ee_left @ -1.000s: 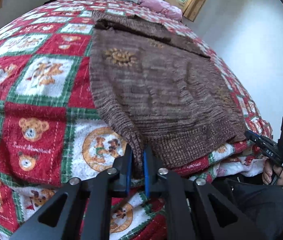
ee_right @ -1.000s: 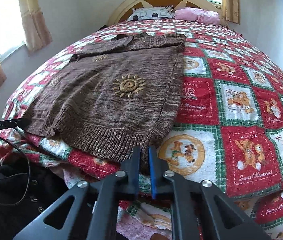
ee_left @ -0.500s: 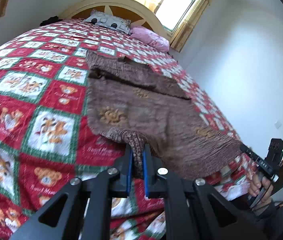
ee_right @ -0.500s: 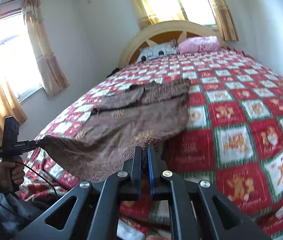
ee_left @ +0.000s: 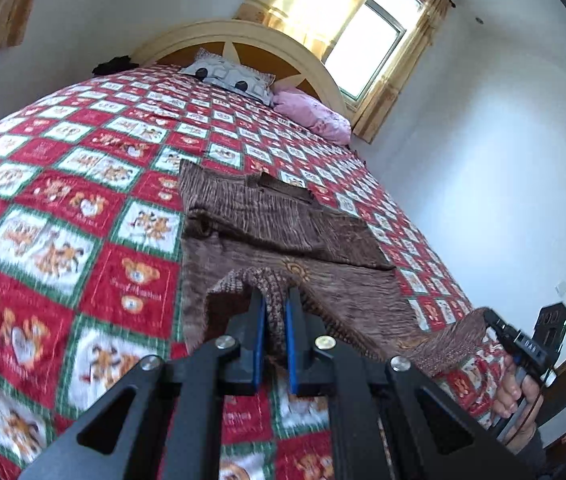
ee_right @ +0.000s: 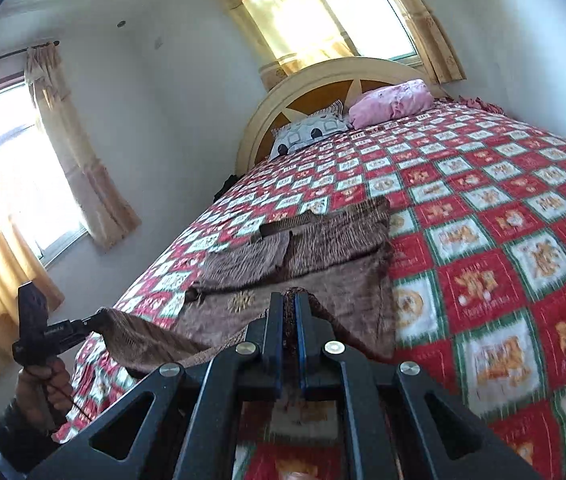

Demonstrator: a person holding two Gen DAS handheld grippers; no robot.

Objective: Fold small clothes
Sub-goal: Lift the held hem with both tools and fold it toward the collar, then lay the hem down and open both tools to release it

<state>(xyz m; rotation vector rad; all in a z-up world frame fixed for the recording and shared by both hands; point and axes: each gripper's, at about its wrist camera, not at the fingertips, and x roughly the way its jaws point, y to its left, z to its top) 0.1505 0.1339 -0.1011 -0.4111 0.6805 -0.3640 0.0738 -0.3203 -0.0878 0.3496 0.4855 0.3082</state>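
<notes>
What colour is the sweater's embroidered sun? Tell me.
Golden yellow on the brown sweater; the sun shows best in the right wrist view.

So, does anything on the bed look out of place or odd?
Nothing stands out. The brown sweater lies on the quilt, its hem lifted by the left gripper and the right gripper. That is the fold itself.

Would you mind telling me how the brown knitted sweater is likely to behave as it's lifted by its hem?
Probably floppy: the brown sweater sags between the left gripper and right gripper. It likely grips well, since the ribbed knit bunches between the pads. It may drag on the quilt.
</notes>
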